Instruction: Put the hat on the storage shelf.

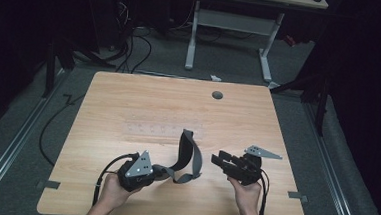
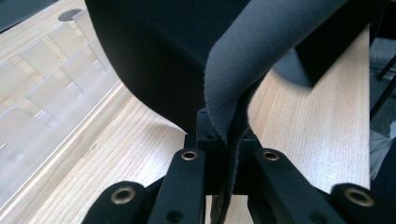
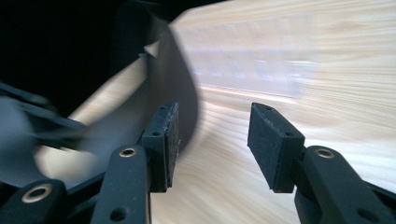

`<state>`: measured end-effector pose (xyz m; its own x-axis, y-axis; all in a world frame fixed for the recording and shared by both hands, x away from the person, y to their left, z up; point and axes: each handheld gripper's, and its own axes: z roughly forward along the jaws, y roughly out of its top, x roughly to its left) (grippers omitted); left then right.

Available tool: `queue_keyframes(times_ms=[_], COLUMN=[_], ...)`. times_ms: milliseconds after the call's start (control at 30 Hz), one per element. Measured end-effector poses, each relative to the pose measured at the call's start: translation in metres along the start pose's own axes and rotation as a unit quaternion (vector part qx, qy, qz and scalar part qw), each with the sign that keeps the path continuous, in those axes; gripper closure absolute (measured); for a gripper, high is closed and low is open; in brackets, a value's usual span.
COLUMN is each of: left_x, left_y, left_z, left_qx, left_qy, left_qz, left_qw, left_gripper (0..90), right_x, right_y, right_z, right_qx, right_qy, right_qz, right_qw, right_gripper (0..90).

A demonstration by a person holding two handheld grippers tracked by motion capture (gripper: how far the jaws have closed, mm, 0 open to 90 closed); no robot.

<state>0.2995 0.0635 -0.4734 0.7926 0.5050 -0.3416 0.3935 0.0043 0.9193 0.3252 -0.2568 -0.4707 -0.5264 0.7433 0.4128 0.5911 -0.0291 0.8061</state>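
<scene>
Your left gripper (image 1: 160,172) pinches one end of the grey strap (image 1: 189,155), which loops up just right of it on the table (image 1: 128,103). Your right gripper (image 1: 219,159), just right of the strap, stands spread with nothing between its jaws.

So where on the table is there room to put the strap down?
The far half of the table, from the clear plastic tray back to the round grey hole, is bare. The near edge is crowded: left gripper, grey strap and right gripper.
</scene>
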Motion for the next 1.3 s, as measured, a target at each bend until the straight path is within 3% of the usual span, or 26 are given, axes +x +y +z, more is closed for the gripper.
queue_keyframes(times_ms=[100, 167, 333, 567, 667, 767, 900, 1300], left_x=[0.004, 0.008, 0.017, 0.022, 0.026, 0.03, 0.035, 0.055], left_y=[0.003, 0.005, 0.013, 0.023, 0.028, 0.032, 0.038, 0.058], left_z=[-0.004, -0.006, -0.013, -0.021, -0.025, -0.027, -0.029, -0.039], left_qx=[-0.012, -0.021, -0.039, -0.063, -0.077, -0.092, -0.106, -0.147], left_qy=[0.005, 0.009, 0.019, 0.029, 0.036, 0.043, 0.052, 0.087], left_qz=[-0.01, -0.018, -0.033, -0.046, -0.054, -0.061, -0.068, -0.067], left_qw=[0.9999, 0.9996, 0.9985, 0.9966, 0.9949, 0.9929, 0.9907, 0.9831], left_gripper=[86.5, 86.5, 86.5, 86.4, 86.4, 86.4, 86.4, 86.4], right_x=[-0.013, -0.023, -0.036, -0.048, -0.051, -0.055, -0.058, -0.068], right_y=[-0.008, -0.014, -0.022, -0.026, -0.026, -0.026, -0.028, -0.039], right_z=[-0.003, -0.004, -0.005, -0.003, -0.004, -0.006, -0.007, 0.001], right_qx=[0.01, 0.019, 0.041, 0.048, 0.046, 0.049, 0.057, 0.09], right_qy=[-0.053, -0.089, -0.144, -0.198, -0.212, -0.232, -0.243, -0.273], right_qz=[-0.008, -0.011, -0.024, -0.038, -0.04, -0.047, -0.051, -0.071], right_qw=[0.9985, 0.9958, 0.9885, 0.9783, 0.9754, 0.9703, 0.967, 0.955], right_gripper=[51.3, 49.6, 48.7, 45.6, 44.5, 43.4, 43.3, 42.4])
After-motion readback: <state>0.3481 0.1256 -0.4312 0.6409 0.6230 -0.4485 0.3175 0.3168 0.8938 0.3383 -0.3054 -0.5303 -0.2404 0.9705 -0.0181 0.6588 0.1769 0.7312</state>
